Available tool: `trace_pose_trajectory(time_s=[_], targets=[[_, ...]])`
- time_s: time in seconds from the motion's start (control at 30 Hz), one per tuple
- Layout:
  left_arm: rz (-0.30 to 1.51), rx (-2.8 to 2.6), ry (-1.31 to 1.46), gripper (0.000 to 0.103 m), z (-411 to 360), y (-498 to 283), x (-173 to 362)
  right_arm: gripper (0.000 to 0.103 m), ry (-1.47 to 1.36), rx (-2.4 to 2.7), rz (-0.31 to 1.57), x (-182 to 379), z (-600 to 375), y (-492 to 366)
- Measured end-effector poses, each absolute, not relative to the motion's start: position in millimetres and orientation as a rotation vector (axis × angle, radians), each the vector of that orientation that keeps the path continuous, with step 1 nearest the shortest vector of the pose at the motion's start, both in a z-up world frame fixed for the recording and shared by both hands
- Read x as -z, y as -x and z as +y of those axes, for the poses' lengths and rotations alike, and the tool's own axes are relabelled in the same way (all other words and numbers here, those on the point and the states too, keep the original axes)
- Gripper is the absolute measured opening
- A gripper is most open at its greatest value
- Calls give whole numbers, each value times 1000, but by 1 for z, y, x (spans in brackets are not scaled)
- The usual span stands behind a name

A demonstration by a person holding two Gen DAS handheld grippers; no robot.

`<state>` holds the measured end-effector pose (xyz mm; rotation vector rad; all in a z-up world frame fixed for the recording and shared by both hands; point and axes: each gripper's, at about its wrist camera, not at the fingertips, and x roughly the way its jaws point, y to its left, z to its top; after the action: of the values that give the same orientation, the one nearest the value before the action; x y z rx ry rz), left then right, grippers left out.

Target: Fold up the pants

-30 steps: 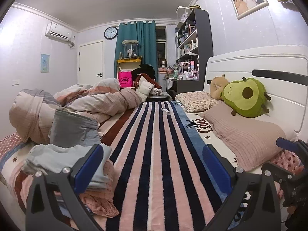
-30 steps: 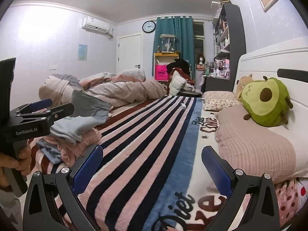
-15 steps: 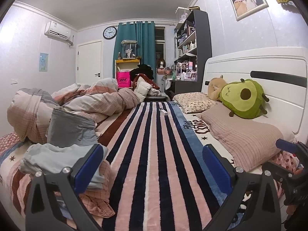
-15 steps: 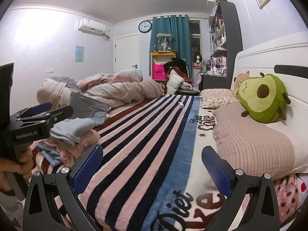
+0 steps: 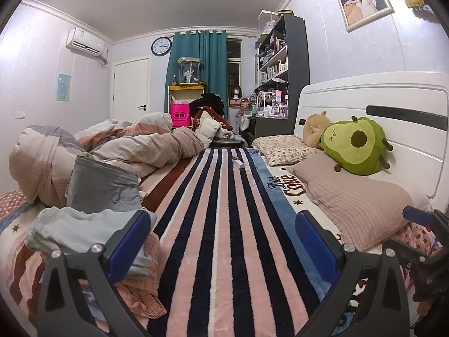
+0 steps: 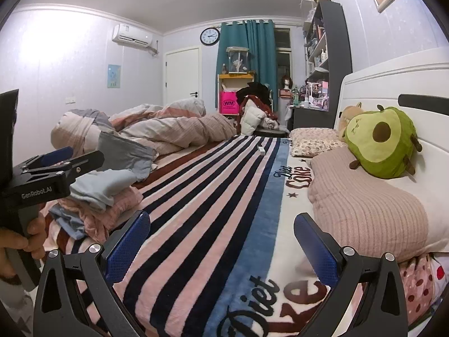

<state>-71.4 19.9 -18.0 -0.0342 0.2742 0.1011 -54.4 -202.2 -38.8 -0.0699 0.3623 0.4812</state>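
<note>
**Both grippers wide and empty above the striped bed**

Here we are over the bed, and the left gripper (image 5: pixel 221 241) hangs with its jaws spread wide, nothing between the blue pads (image 5: pixel 127 241). The right gripper (image 6: pixel 221 241) matches it: jaws wide, nothing held. From the right wrist view a hand (image 6: pixel 16 248) shows at the left edge, wrapped round the left tool's handle.

Below both runs the striped blanket (image 5: pixel 224 210), navy and pink bands down the bed, with a small white object (image 5: pixel 238 162) lying far along it. The clothes pile (image 5: pixel 84 233) sits off to the left on the bed, just beside the left gripper's left finger: light blue, grey and pink garments heaped together. Which one is the pants, I cannot tell. Behind the pile lies a bunched duvet (image 5: pixel 118 146).

To the right, a ribbed pink pillow (image 5: pixel 353 196) and an avocado plush (image 5: pixel 353 144) rest against the white headboard (image 5: pixel 378 95). Far end of the room: teal curtain (image 5: pixel 202 64), wall clock (image 5: pixel 161 46), white door (image 5: pixel 130 90), air conditioner (image 5: pixel 85 42), and a dark shelf unit (image 5: pixel 283 67).
</note>
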Motion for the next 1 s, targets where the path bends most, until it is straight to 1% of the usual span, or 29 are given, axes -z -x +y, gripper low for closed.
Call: trace_pose_trajectory(time_s=[1.0], targets=[[280,-105,49,102,28,63,20,102,60,-486,373,42,-192,46]])
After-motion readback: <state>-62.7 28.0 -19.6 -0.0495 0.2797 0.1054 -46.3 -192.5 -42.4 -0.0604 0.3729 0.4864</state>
